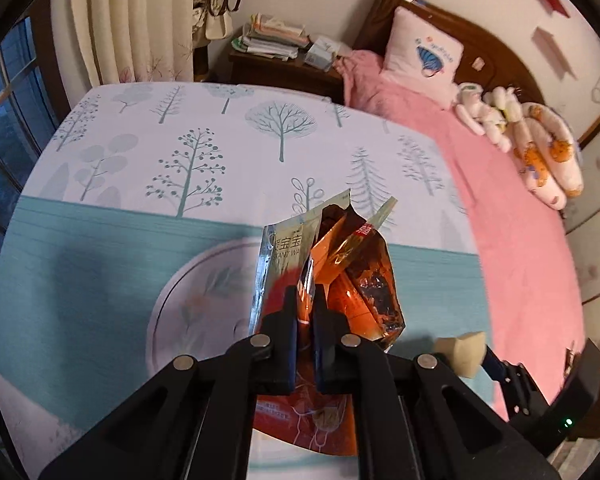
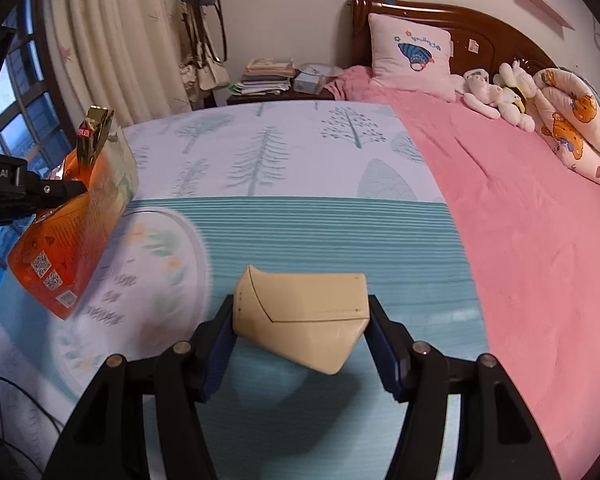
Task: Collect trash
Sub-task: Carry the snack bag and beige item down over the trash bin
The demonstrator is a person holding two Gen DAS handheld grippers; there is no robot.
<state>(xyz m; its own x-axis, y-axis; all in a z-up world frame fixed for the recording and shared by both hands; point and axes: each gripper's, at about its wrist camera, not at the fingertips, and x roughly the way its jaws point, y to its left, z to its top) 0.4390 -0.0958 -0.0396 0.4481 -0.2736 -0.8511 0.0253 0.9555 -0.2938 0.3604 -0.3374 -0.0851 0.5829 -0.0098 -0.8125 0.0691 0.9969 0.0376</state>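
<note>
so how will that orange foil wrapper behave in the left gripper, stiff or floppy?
Probably floppy: the orange foil wrapper is creased and crumpled above the left gripper. Likely light, since thin film stands up unsupported. Its glossy surface may slip, though the jaws pinch it near the middle.

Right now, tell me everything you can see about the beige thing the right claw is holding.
The beige piece looks like smooth, matte plastic, cream coloured, an angular wedge with flat facets, a thin dark seam line across its top face and a few tiny dots. It sits tilted, tapering to a blunt corner at its lower right. The right claw clamps it between its blue-padded fingers, lifted above the teal striped bedspread, not touching it. In the left wrist view it appears at the right edge.
</note>
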